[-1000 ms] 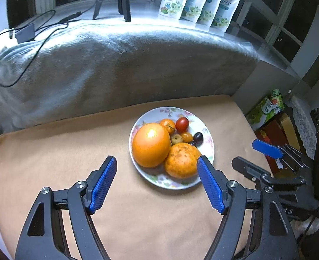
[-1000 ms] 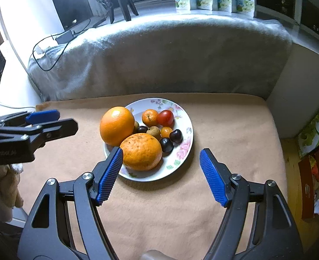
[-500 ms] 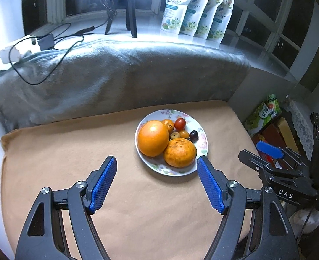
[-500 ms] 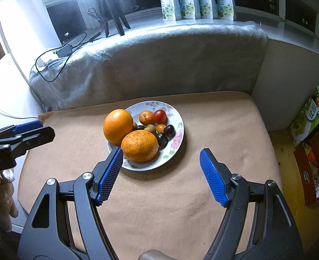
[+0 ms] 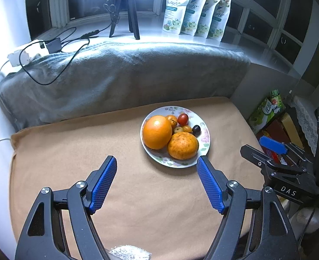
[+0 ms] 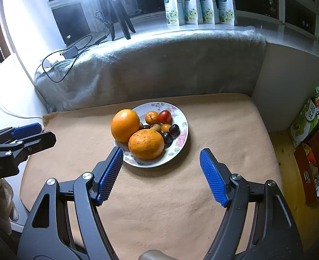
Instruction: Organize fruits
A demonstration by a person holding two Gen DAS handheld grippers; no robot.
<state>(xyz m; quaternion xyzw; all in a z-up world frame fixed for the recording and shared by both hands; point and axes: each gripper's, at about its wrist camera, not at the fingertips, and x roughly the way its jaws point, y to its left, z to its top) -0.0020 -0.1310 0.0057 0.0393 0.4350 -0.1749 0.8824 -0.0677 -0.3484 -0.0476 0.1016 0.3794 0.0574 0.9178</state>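
Both claws have drawn back and up from the plate; left claw and right claw gape empty, fruits ahead all plated; sorting looks done.

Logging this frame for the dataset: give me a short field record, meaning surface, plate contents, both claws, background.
surface: tan blanket
plate: floral, holds all the fruit
fruit: big orange, rough-skinned orange, red tomato, several small fruits
left claw: open, empty, short of the plate
right claw: open, empty, short of the plate
background: grey blanket, pouches on the sill
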